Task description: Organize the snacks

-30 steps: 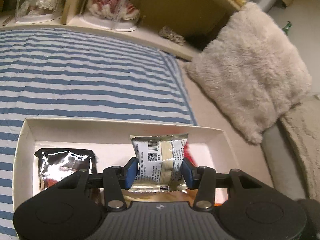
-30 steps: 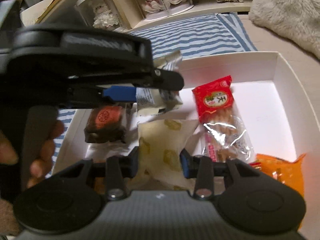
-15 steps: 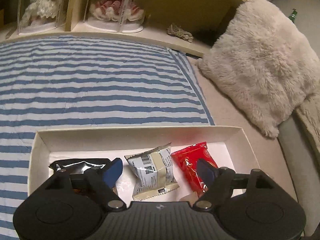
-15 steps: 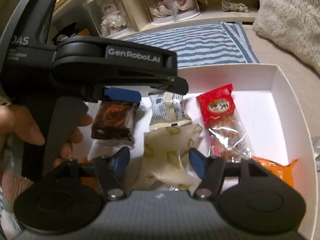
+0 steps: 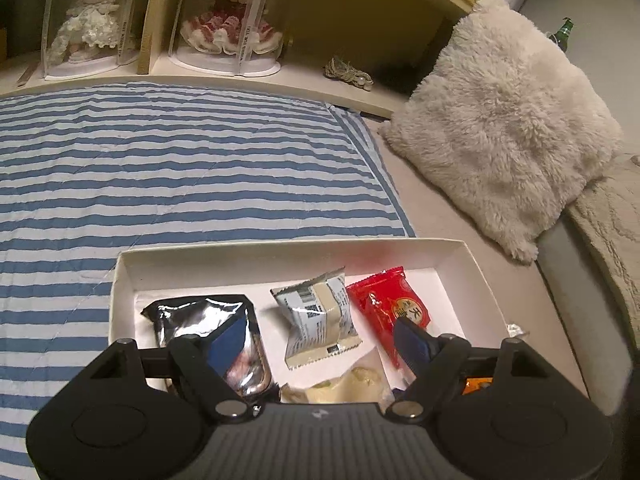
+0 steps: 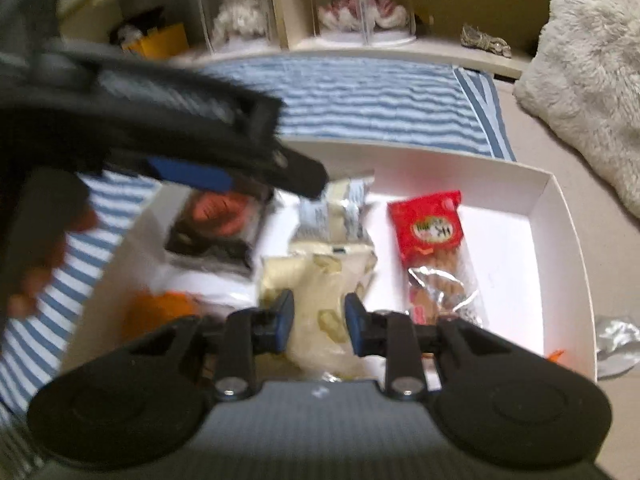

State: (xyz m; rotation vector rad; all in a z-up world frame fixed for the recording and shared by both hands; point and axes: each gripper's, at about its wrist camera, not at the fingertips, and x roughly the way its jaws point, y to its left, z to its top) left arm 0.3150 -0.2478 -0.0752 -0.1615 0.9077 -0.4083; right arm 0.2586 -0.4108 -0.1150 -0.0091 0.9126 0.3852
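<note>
Right wrist: right gripper [image 6: 318,322] pinches cream snack packet [image 6: 320,300] (left gripper [image 5: 320,340] spread, empty).

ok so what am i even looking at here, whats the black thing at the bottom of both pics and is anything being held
The black thing is a handheld two-finger gripper; a person carries one in each hand, each with a camera looking along its fingers. One picture comes from the left gripper, the other from the right gripper. Both look into a white box on a striped blanket, holding a silver-black packet, a barcode packet and a red packet. The left gripper is open, holding nothing. The right gripper's fingers sit close against a pale yellow packet, but blur hides whether it grips.
</note>
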